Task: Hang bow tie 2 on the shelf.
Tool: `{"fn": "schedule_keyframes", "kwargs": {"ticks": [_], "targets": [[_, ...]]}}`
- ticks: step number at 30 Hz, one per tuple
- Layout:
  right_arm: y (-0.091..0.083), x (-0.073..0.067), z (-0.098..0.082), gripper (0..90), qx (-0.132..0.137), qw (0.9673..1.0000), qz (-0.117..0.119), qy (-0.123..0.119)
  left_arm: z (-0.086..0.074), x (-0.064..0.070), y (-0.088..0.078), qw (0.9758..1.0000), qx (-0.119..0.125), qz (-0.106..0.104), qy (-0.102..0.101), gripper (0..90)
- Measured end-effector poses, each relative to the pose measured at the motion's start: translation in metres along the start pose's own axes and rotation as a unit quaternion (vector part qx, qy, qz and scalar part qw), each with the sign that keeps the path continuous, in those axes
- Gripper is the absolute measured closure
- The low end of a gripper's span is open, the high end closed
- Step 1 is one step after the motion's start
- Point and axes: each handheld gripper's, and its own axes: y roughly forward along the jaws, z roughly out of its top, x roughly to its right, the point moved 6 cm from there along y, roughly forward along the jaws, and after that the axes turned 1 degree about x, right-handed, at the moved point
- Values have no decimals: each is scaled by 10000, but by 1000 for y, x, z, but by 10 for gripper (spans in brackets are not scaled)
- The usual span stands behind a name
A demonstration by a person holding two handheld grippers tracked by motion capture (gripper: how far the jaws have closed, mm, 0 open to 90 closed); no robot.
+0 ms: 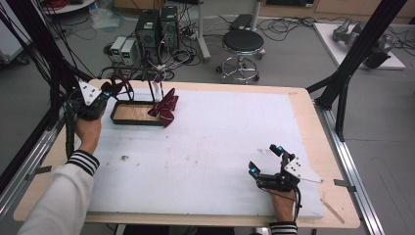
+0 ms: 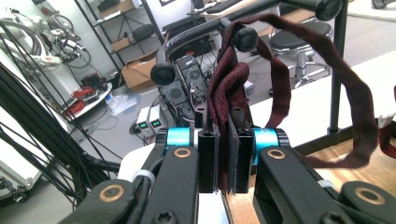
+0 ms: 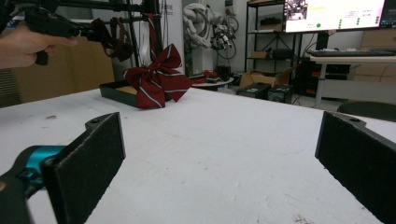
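Observation:
My left gripper (image 1: 111,91) is at the table's far left, shut on a dark maroon fabric strap (image 2: 227,93). The strap loops over a black peg with a round knob (image 2: 246,38) on a black rack (image 1: 134,73), and its loop hangs down to the right (image 2: 360,112). A red striped bow tie (image 1: 166,107) lies over the right end of a dark tray (image 1: 117,119) with a wooden bottom. In the right gripper view the bow tie (image 3: 156,81) and the left gripper (image 3: 60,25) sit far off. My right gripper (image 1: 264,159) rests open near the table's front right, nothing between its pads (image 3: 88,158).
A white foam sheet (image 1: 210,142) covers the wooden table. Behind the table are a black stool (image 1: 242,44), computer boxes (image 1: 156,29) and tangled cables on the floor. Black frame posts (image 1: 352,54) stand at the right, and cables hang at the far left.

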Motion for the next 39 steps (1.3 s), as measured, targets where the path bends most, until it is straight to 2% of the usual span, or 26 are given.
{"fn": "schedule_keyframes", "kwargs": {"ticks": [7, 12, 17, 28, 39], "targets": [[0, 0, -2, 6, 20, 10000, -5, -10, -5, 1, 7, 10000, -68, 22, -46, 847], [0, -1, -3, 6, 22, 10000, 4, -7, -12, 2, 14, 9997, -240, -11, -44, 846], [0, 0, -3, 6, 51, 10000, -5, -17, -12, 4, 16, 9997, -193, -37, -139, 845], [-1, 0, -2, 6, 66, 10000, -21, -14, -3, 5, 23, 9997, -191, 97, -100, 844], [-1, 0, -2, 6, 76, 10000, -27, -20, -10, 4, 28, 9993, -352, 85, -44, 833]]}}
